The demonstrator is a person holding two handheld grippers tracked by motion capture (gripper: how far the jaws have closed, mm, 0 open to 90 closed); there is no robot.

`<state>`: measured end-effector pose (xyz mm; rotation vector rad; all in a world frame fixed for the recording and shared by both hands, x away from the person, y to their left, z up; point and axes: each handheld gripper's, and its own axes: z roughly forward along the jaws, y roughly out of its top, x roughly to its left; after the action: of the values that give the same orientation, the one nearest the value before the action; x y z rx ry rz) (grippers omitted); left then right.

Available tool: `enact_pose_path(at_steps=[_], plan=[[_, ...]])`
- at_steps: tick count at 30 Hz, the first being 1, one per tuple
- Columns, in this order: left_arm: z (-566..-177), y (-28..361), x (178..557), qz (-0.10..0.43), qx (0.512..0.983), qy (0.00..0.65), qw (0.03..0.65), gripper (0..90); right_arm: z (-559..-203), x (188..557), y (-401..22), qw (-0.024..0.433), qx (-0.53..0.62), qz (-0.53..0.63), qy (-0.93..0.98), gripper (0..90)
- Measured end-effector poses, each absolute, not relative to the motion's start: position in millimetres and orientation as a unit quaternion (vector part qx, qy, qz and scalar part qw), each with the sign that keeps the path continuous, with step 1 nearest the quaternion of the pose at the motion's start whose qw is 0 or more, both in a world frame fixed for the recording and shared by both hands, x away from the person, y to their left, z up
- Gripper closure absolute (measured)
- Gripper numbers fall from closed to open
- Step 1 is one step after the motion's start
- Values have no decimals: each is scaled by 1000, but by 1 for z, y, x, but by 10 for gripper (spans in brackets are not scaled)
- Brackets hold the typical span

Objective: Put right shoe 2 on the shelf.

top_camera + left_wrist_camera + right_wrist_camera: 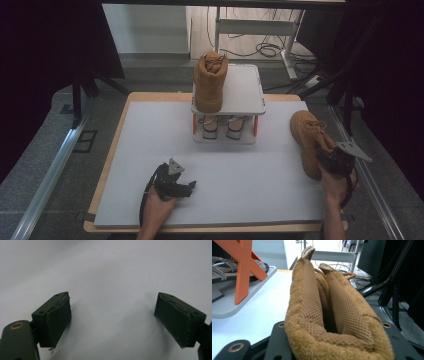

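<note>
One tan suede boot, mesh-lined collar squeezed in right tool; left tool wide, empty.

The mat lies open left and front; the shoe rack apparently blocks the middle back.

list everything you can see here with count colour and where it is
boot on rack: 1, tan, upright on the top shelf, left side
boot at right: 1, tan, right edge of the mat, collar squeezed between the right gripper's jaws
sandals: 2, pale with grey straps, lower shelf
shoe rack: 1, grey shelves with orange posts, far middle of the mat
mat: 1, grey, covering the wooden table
left gripper: 1, black, jaws open over bare mat
right gripper: 1, black, clamped on the boot collar
</note>
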<state>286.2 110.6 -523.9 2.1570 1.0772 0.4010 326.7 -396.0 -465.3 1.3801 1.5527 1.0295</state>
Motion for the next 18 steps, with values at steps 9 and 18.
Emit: enact_pose_path(at_steps=[9,18], plan=[[-524,111,286,154,829,414,342,139,-456,325,-393,400,549,412,607,563],[-524,111,286,154,829,414,342,139,-439,316,-386,416,537,431,595,567]])
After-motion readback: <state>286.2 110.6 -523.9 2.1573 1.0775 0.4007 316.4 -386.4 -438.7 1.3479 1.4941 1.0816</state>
